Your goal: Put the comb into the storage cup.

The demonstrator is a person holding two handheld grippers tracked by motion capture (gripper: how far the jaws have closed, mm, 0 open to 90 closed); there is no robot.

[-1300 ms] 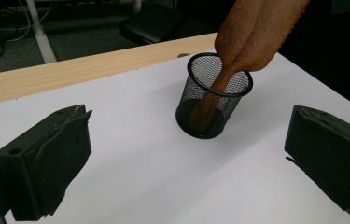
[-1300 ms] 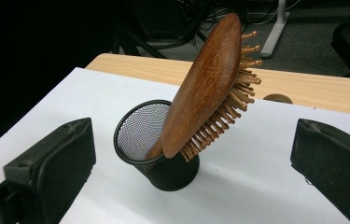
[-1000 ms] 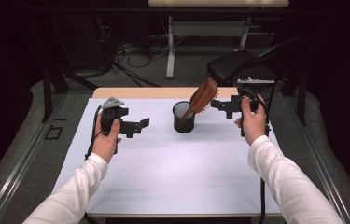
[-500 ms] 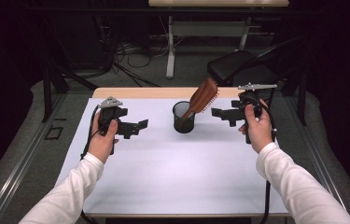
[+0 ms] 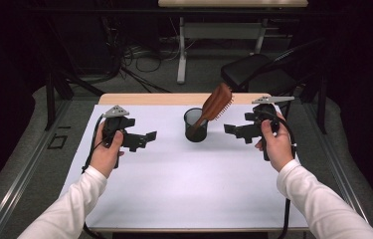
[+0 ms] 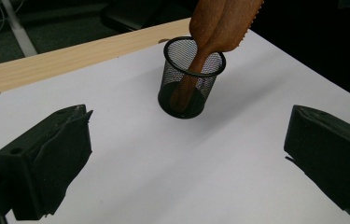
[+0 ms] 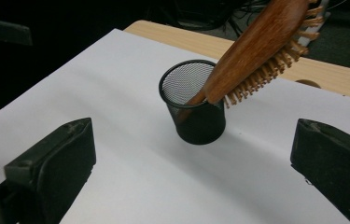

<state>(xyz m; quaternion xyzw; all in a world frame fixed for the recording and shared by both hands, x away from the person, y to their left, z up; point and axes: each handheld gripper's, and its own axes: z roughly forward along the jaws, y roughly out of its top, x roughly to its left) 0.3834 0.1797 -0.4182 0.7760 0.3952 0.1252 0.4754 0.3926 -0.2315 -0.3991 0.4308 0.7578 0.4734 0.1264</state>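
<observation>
While both stand wide apart-jawed, hairbrush (image 5: 215, 106) in mesh cup (image 5: 195, 125) between left tool (image 5: 147, 136) and right tool (image 5: 230, 129).

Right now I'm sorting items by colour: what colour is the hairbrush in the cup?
Reddish-brown wood; the hairbrush shows best in the right gripper view.

The right gripper (image 5: 229, 130) has drawn back from the brown wooden hairbrush (image 5: 216, 102) — now apart from it, jaws spread wide — and sits lower.
</observation>
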